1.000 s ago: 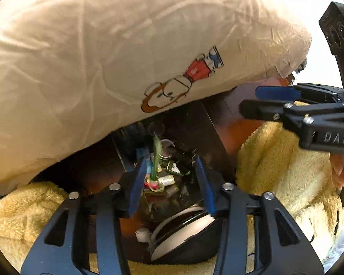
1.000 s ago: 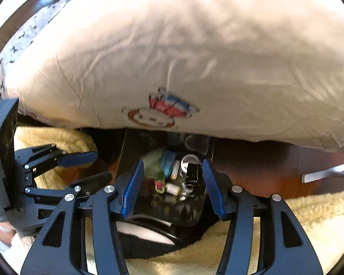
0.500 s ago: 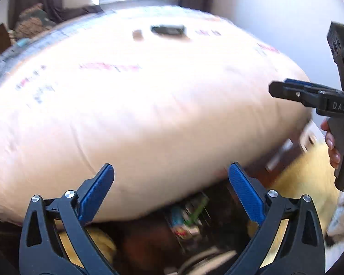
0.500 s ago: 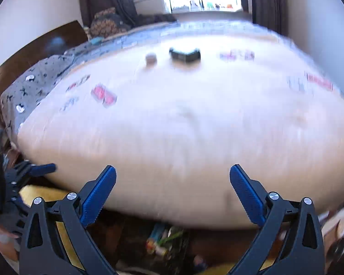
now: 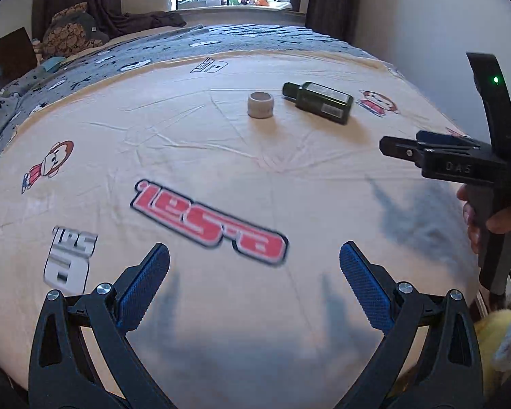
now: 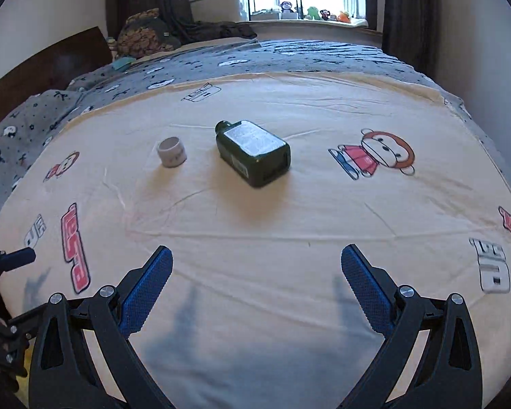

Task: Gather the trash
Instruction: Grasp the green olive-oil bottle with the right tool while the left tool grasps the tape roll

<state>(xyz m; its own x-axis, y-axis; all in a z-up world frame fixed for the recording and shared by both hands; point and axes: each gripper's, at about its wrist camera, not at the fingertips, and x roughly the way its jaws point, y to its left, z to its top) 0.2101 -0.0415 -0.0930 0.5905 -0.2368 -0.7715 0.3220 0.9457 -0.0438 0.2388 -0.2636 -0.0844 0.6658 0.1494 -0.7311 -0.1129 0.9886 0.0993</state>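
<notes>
- Bedsheet, cream cotton printed with cartoon monkeys, covered a bed.
- A dark green rectangular glass bottle lay on its side mid-sheet.
- A small white round jar stood just beside its neck end.
- The left gripper and right gripper hovered with jaws wide apart, empty, well short of both.

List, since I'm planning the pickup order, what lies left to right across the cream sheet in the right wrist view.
Left gripper tip at the edge → small white ring → dark green bottle → monkey print.
</notes>
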